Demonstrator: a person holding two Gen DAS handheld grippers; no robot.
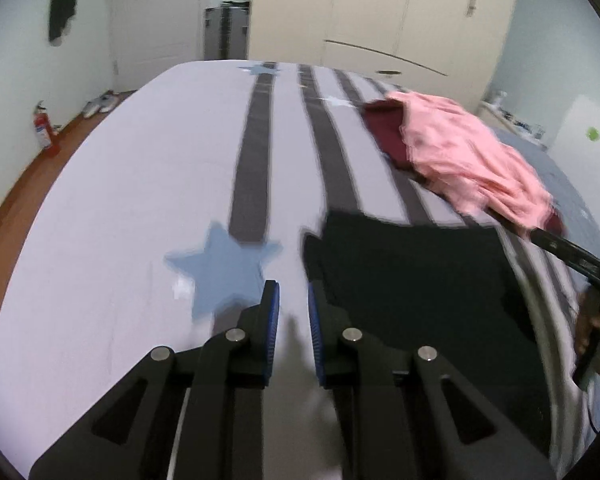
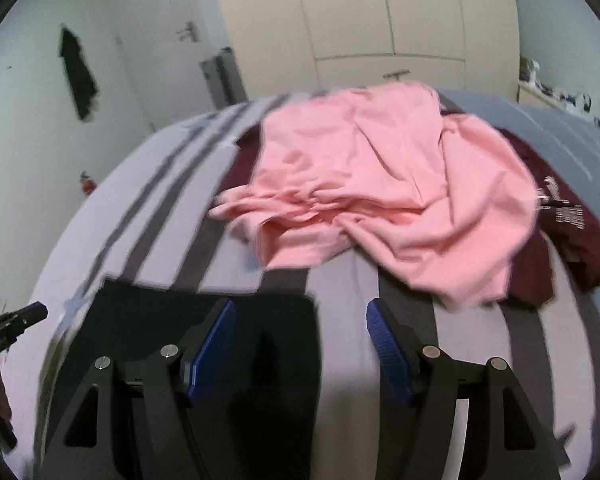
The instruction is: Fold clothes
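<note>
The dark garment (image 2: 204, 320) lies folded into a flat rectangle on the near part of the bed (image 1: 120, 200), and both tools hang above it with nothing held. The left hand-held gripper (image 1: 293, 300) has its jaws only slightly parted, with bare sheet between them. The right hand-held gripper (image 2: 300, 332) stands about half open, its left pad over the dark garment's right edge.

That piece looks finished, so the step in hand is probably the reach for the next one. The pink garment (image 2: 380, 184) sits crumpled further back, draped over a maroon garment (image 2: 540, 264). It would go best to take the pink one by two edge points, a shoulder or a hem, rather than pinch the bunched middle. It should be lifted clear so the maroon one is not dragged along, then spread on open sheet beside the folded piece, not on it.

The bed wears a pale sheet with grey stripes (image 1: 252, 160) and blue stars (image 1: 220, 268). Beyond it stand a cream wardrobe (image 1: 380, 12) and a white door (image 1: 156, 20). A fire extinguisher (image 1: 42, 128) stands on the wooden floor.
</note>
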